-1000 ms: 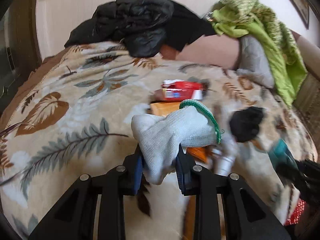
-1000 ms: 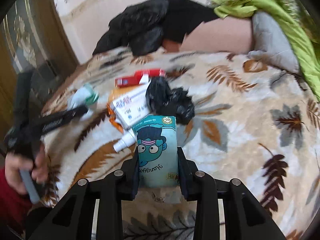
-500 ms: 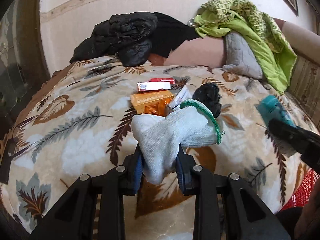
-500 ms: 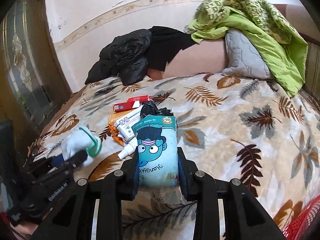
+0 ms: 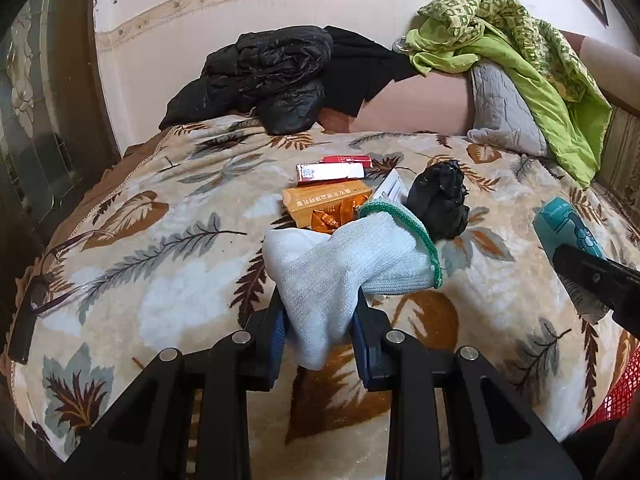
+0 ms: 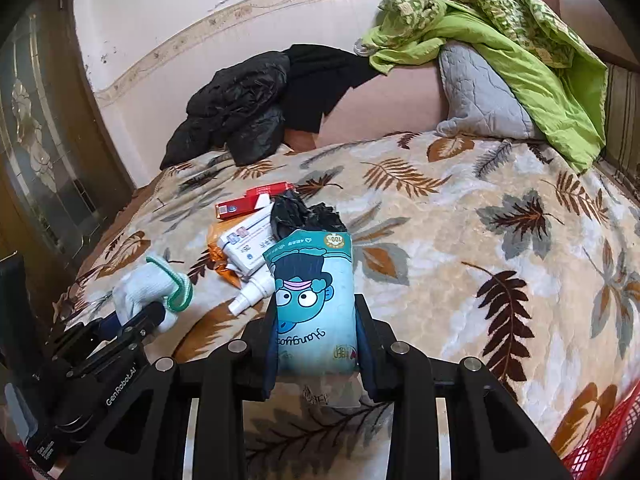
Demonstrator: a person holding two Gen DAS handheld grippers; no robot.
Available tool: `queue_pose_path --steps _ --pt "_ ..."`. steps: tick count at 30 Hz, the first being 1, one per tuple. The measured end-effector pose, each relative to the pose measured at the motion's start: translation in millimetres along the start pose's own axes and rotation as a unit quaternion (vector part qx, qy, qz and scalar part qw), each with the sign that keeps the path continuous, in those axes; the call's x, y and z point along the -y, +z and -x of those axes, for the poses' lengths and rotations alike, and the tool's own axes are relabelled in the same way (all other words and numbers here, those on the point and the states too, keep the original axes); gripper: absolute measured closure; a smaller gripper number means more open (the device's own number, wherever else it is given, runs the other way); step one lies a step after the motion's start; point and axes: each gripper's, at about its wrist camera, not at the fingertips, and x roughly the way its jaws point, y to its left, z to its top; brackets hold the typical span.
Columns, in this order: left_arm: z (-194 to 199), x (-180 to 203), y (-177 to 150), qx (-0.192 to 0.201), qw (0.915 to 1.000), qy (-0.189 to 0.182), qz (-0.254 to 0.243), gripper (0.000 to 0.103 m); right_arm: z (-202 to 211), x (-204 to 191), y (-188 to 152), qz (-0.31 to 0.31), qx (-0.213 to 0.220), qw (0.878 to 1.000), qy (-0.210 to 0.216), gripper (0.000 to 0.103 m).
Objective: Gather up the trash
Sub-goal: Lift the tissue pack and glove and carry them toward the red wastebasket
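Note:
My left gripper (image 5: 320, 328) is shut on a white knit glove (image 5: 344, 264) with a green cuff, held above the leaf-patterned blanket (image 5: 152, 264). The same glove (image 6: 154, 284) shows at the left of the right wrist view. My right gripper (image 6: 316, 340) is shut on a teal cartoon packet (image 6: 314, 300), also seen at the right edge of the left wrist view as the teal packet (image 5: 568, 228). On the blanket lie an orange box (image 5: 324, 204), a red-and-white box (image 5: 330, 170), a white box (image 6: 248, 240), a crumpled black bag (image 5: 440, 200) and a small white bottle (image 6: 252, 294).
Black jackets (image 5: 272, 80) are piled at the head of the bed, with a grey pillow (image 5: 504, 108) and a green blanket (image 5: 532, 64) to the right. A red mesh basket (image 6: 604, 436) sits at the lower right corner. A dark wooden door (image 6: 44, 152) stands at the left.
The left view swung back from the trash pile, which now lies farther off and sharper. The right view tilted up, showing more wall and the red basket. Both grips stay the same.

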Motion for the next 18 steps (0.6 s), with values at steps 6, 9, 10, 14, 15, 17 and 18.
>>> queue_pose_path --steps 6,9,10,14,15,17,18 --pt "-8 -4 0 -0.013 0.9998 -0.011 0.009 0.075 -11 -2 0 -0.002 -0.013 1.0 -0.002 0.068" --pt "-10 -5 1 -0.015 0.9997 -0.013 0.013 0.075 -16 -5 -1 0.005 -0.015 1.0 -0.007 0.068" --pt "-11 -6 1 -0.015 0.9997 -0.013 0.014 0.075 -17 -7 -1 0.008 -0.017 1.0 -0.009 0.068" --pt "-11 -6 1 -0.016 0.9997 -0.015 0.014 0.075 -20 -10 -1 0.015 -0.02 0.999 -0.02 0.068" --pt "-10 -6 1 -0.014 0.9997 -0.015 0.014 0.075 -20 -11 -1 0.018 -0.019 0.999 -0.025 0.068" --pt "-10 -6 1 -0.013 0.9997 -0.016 0.013 0.075 -19 -14 -2 0.026 -0.016 0.999 -0.032 0.068" --pt "-11 -6 1 -0.012 0.9997 -0.016 0.013 0.075 -18 -16 -2 0.031 -0.015 0.999 -0.042 0.068"
